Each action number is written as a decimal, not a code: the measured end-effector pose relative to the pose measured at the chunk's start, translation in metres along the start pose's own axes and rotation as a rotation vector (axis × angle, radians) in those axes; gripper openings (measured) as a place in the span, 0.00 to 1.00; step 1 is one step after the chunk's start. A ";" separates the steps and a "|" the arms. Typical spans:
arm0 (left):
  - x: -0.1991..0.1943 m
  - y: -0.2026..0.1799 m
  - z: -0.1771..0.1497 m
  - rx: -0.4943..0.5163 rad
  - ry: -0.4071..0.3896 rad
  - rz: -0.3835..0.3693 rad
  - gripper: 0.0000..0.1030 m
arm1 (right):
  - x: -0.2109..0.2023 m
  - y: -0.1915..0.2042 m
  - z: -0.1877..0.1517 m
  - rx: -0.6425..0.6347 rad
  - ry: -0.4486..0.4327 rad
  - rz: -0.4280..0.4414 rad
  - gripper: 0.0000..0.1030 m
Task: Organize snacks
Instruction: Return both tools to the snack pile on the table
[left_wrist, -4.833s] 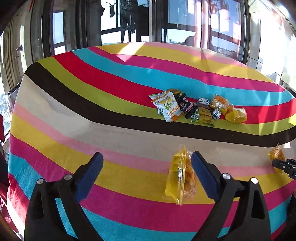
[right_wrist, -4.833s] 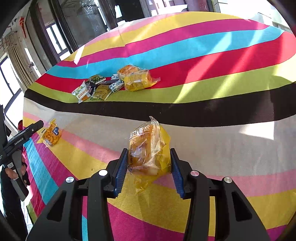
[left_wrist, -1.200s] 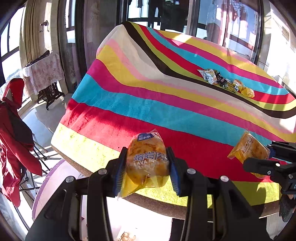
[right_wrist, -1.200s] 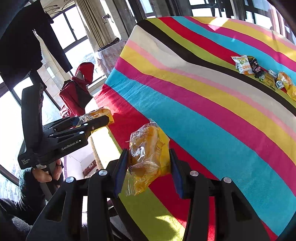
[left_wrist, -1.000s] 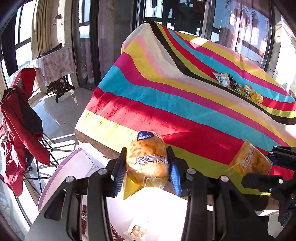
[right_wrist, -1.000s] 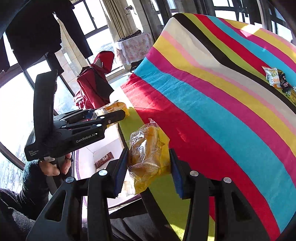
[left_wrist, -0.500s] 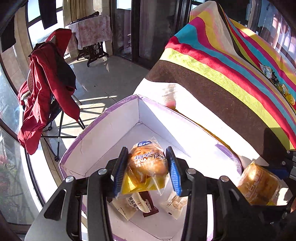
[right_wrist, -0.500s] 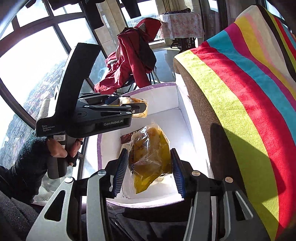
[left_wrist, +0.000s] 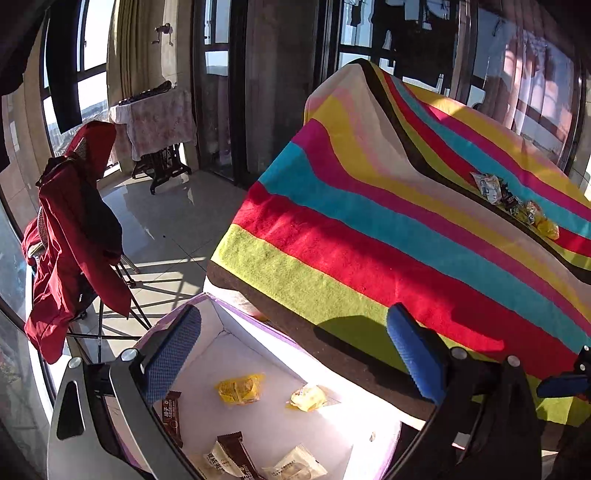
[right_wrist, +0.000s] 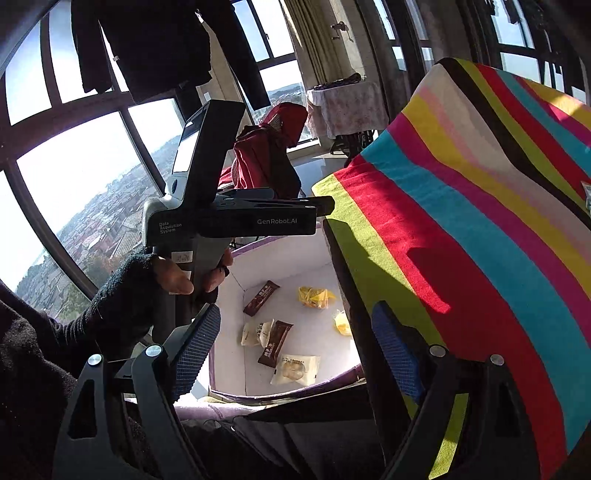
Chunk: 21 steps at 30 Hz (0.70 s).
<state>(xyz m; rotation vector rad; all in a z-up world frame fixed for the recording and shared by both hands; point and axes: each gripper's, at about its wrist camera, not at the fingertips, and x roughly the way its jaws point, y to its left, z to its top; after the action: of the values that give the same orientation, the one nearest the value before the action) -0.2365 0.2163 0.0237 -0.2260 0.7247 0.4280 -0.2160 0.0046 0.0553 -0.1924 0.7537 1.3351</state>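
A white box with purple edges (left_wrist: 258, 347) stands on the floor beside the striped table; it also shows in the right wrist view (right_wrist: 288, 258). Inside lie two yellow bread packs (left_wrist: 239, 388) (left_wrist: 307, 397), brown bars (right_wrist: 260, 292) and pale packets (right_wrist: 295, 368). My left gripper (left_wrist: 295, 358) is open and empty above the box. My right gripper (right_wrist: 295, 347) is open and empty above the box's near side. A pile of snacks (left_wrist: 513, 201) lies far off on the striped tablecloth (left_wrist: 424, 236).
The table edge (right_wrist: 351, 295) rises right beside the box. A chair with a red jacket (left_wrist: 70, 229) stands to the left on the tiled floor. Tall windows ring the room. My left gripper body (right_wrist: 236, 218) hangs over the box's far side.
Both grippers have opened and dropped their yellow bread packs into the box. Both have lifted up and tilted back toward the table.
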 end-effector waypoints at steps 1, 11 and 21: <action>0.002 -0.014 0.007 0.019 0.000 -0.038 0.98 | -0.015 -0.009 -0.006 0.014 -0.031 -0.048 0.85; 0.070 -0.192 0.063 0.205 0.106 -0.343 0.98 | -0.108 -0.146 -0.050 0.367 -0.116 -0.524 0.85; 0.143 -0.303 0.114 0.471 -0.007 -0.195 0.98 | -0.146 -0.240 -0.072 0.508 -0.086 -0.677 0.85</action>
<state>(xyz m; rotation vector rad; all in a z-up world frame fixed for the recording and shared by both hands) 0.0634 0.0291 0.0256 0.1480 0.7685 0.0647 -0.0278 -0.2130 0.0190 0.0226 0.8322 0.4867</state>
